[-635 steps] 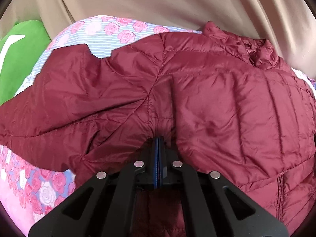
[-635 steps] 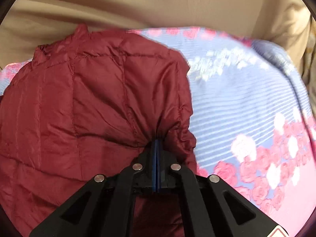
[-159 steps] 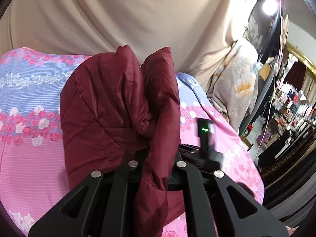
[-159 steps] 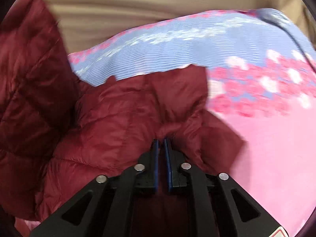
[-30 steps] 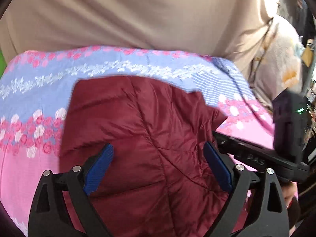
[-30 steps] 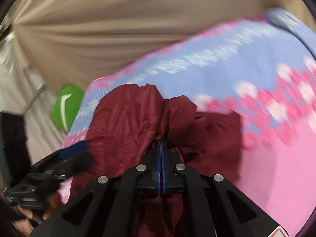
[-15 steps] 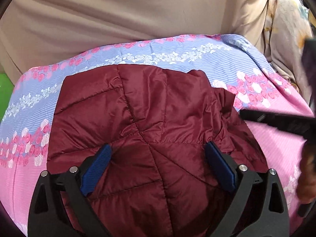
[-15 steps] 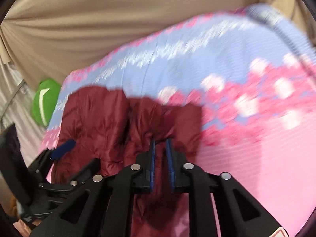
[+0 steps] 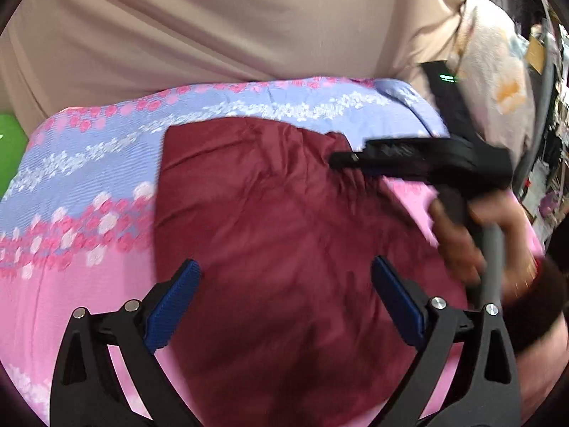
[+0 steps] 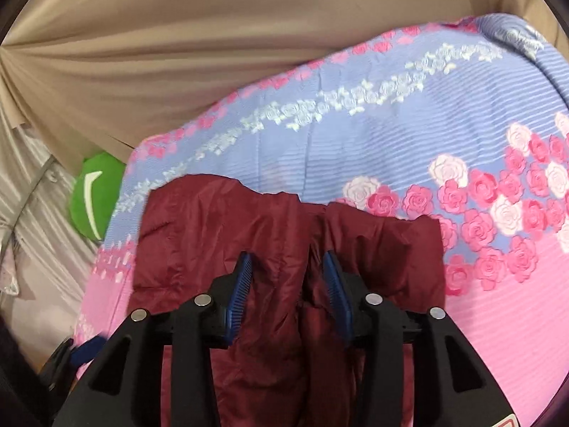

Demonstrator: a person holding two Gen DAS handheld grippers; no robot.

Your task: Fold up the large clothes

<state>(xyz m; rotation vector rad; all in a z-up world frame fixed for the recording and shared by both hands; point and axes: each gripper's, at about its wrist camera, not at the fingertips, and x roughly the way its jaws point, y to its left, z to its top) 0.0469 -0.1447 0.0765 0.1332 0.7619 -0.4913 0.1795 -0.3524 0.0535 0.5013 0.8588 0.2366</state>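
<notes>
Jacket: one maroon quilted jacket [image 9: 284, 235], folded into a bundle, lying on the bed's floral sheet [image 9: 81, 185].
Pillow: one green pillow [image 10: 94, 199], far left, white swoosh mark.
Writing: none readable.
Left gripper [image 9: 284, 302]: fingers wide apart over the jacket, clamping nothing.
Right gripper [image 10: 288, 284]: fingers opening, a jacket fold between them, pads [image 10: 240, 286] off the cloth.

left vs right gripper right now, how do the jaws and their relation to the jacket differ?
Left gripper has its jaws spread wide; right gripper shows a narrower gap, its jaws opening.
Left gripper frames a broad smooth stretch of the maroon jacket, its pads clear of the cloth; right gripper has a raised fold of jacket between its jaws, not pinched.
Shared: black frames, blue ribbed pads, both over the jacket on the floral bedspread.
</notes>
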